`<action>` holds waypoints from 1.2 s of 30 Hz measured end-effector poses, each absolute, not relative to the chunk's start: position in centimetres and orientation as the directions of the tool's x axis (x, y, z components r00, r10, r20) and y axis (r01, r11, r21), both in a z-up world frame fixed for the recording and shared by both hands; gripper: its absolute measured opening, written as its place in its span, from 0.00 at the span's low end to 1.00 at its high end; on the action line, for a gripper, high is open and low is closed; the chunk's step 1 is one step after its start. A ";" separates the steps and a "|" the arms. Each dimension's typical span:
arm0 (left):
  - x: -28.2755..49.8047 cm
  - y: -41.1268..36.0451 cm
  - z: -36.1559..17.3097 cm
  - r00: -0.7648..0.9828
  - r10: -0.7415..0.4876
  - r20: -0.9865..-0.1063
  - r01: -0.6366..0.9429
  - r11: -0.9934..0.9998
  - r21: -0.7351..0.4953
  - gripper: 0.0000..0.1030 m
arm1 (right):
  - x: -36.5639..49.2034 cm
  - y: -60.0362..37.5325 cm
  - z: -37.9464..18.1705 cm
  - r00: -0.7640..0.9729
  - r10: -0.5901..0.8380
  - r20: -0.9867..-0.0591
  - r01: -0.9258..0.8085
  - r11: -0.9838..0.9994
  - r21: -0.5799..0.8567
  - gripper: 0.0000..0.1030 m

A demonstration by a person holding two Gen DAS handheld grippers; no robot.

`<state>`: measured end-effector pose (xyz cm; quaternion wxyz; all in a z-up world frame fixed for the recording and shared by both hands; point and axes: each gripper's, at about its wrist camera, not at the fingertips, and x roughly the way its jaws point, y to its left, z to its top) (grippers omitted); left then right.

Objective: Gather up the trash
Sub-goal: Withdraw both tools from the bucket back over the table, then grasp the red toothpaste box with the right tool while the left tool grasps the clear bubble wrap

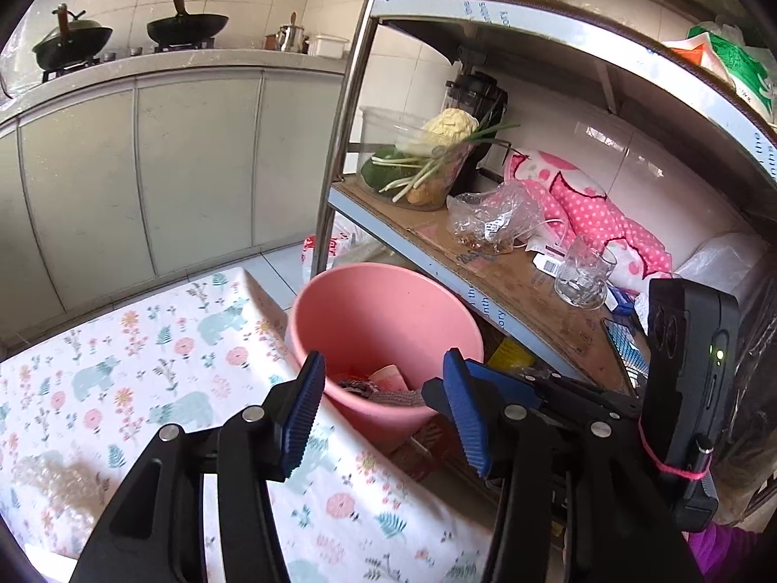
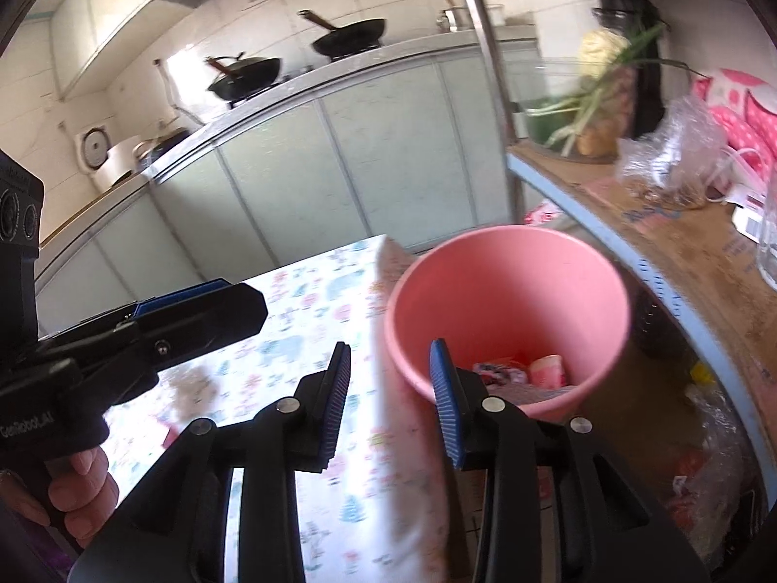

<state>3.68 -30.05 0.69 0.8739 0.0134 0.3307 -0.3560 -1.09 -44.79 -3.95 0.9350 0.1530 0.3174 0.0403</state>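
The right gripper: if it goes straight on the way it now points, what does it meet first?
Most likely the round pink plastic bin: the right gripper, jaws open and empty, aims at its near rim beside the floral tablecloth. Depth is unclear, so it may pass just over the rim.

We see a pink plastic bin point(image 1: 388, 320), round and tapering toward its base, standing upright with its mouth open, just off the table's corner at about two o'clock. At its bottom lies the trash point(image 1: 383, 384): a pale pink paper cup on its side at three o'clock of a dark crumpled wrapper.
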 end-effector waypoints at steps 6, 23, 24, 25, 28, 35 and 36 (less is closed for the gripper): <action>1.2 -25.3 1.1 0.568 -0.584 -0.580 0.605 0.774 -0.186 0.49 | -1.6 -40.9 -3.7 0.773 0.249 -0.584 -0.066 0.947 0.315 0.34; -1.8 -9.1 -1.9 0.700 -0.349 -0.623 0.322 0.933 -0.161 0.49 | 0.8 -27.0 -3.1 0.618 0.452 -0.644 -0.423 0.881 0.212 0.34; -1.8 -8.2 -2.2 0.703 -0.339 -0.626 0.305 0.938 -0.165 0.49 | 0.8 -26.3 -3.2 0.602 0.461 -0.652 -0.444 0.872 0.207 0.34; -1.9 -7.2 -2.4 0.707 -0.323 -0.629 0.284 0.944 -0.166 0.49 | 1.0 -25.8 -3.2 0.591 0.464 -0.659 -0.456 0.867 0.201 0.34; -1.9 -4.7 -3.2 0.721 -0.280 -0.635 0.236 0.959 -0.155 0.49 | 1.2 -24.1 -3.3 0.552 0.476 -0.684 -0.506 0.844 0.178 0.34; -1.7 -0.1 -4.6 0.732 -0.201 -0.651 0.137 0.979 -0.148 0.49 | 2.0 -20.1 -3.4 0.460 0.496 -0.736 -0.624 0.771 0.130 0.34; -1.8 0.3 -4.7 0.736 -0.191 -0.650 0.125 0.981 -0.146 0.49 | 2.1 -19.5 -3.6 0.446 0.495 -0.746 -0.638 0.760 0.123 0.34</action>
